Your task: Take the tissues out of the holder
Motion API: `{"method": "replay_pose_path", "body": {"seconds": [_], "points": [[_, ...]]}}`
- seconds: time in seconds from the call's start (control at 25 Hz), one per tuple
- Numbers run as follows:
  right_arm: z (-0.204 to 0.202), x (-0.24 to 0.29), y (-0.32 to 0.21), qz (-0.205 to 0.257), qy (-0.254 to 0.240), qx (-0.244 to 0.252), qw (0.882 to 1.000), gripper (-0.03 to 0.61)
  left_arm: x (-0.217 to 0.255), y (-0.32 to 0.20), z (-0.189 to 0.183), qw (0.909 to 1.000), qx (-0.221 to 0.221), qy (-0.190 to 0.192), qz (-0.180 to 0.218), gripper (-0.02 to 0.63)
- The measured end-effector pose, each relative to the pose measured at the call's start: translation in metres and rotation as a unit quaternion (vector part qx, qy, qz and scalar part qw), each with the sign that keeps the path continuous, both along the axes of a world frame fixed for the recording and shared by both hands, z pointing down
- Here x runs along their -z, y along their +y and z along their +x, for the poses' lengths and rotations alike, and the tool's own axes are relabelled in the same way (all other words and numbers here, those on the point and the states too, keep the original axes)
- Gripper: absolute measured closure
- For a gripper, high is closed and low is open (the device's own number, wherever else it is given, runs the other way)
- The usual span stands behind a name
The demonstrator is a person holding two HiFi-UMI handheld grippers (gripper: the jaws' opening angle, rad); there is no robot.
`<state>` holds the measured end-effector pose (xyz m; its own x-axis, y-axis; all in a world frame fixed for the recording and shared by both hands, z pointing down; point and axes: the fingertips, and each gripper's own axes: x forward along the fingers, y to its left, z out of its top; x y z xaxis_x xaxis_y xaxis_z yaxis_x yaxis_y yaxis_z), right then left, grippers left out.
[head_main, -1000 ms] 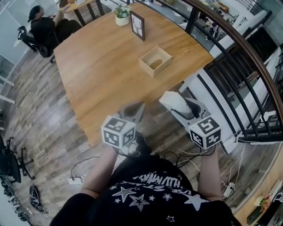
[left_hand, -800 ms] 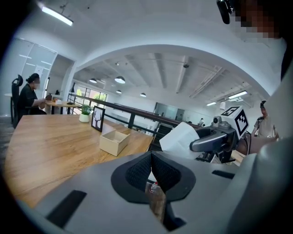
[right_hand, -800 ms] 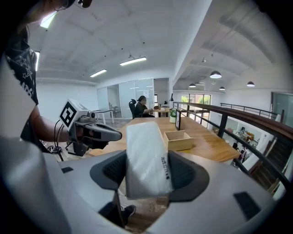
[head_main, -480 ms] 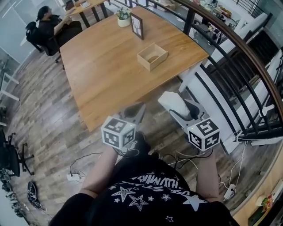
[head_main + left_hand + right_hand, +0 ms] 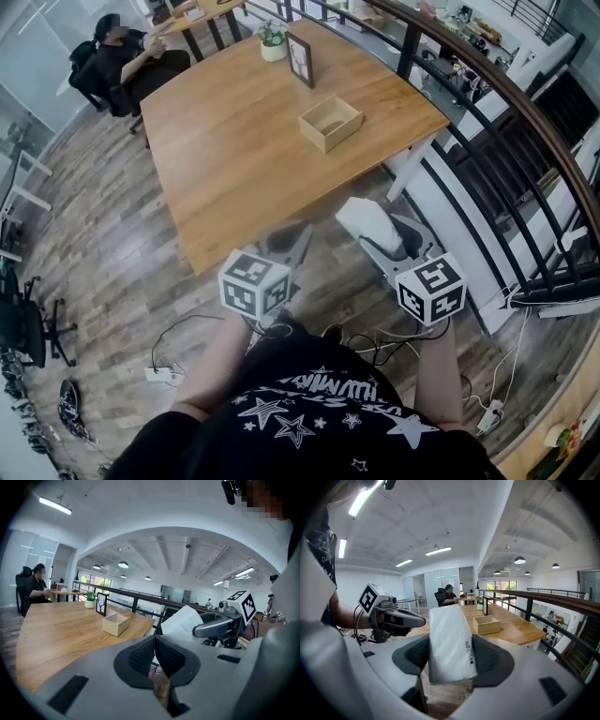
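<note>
One pack of tissues [image 5: 449, 634] sits clamped between the jaws of your right gripper [image 5: 451, 662]. The pads press its two long sides, and the pack stands up past the fingertips. Your left gripper [image 5: 154, 654] is closed on nothing, with its pads meeting.

Both grippers hang close to the near edge of the table [image 5: 225, 178]. That leaves the pack well apart from the holder [image 5: 323, 141], the open wooden box on the far right part of the tabletop, which looks empty from above.

I judge the removal itself done: the tissues are out and in your grip. What remains, if anything, is to set the pack down. For that, reach forward over the tabletop, lower the pack flat onto the wood, and only then ease the jaws apart.

Little blocks that path, since the wood between you and the holder is bare. Behind the holder stand a picture frame [image 5: 301, 60] and a small potted plant [image 5: 273, 42], both out of the way. A railing [image 5: 487, 122] runs along your right side, so keep that elbow in. Cables [image 5: 375, 339] lie on the floor by your feet. A person [image 5: 127, 66] sits beyond the table's far left corner, well clear.
</note>
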<state>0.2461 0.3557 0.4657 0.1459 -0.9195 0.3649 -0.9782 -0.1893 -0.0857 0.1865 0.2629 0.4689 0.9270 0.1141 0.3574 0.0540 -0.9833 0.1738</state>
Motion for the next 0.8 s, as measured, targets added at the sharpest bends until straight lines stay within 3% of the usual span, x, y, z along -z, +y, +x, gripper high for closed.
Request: {"method": "replay_pose_path", "body": {"seconds": [0.4, 0.8], "points": [[0.007, 0.007, -0.032, 0.003, 0.001, -0.018, 1.0, 0.305, 0.001, -0.028, -0.007, 1.0, -0.009, 0.0, 0.0, 0.6], [-0.021, 0.013, -0.097, -0.012, 0.011, -0.033, 0.999, 0.305, 0.007, -0.102, -0.039, 0.9999, -0.014, 0.008, -0.007, 0.6]]}}
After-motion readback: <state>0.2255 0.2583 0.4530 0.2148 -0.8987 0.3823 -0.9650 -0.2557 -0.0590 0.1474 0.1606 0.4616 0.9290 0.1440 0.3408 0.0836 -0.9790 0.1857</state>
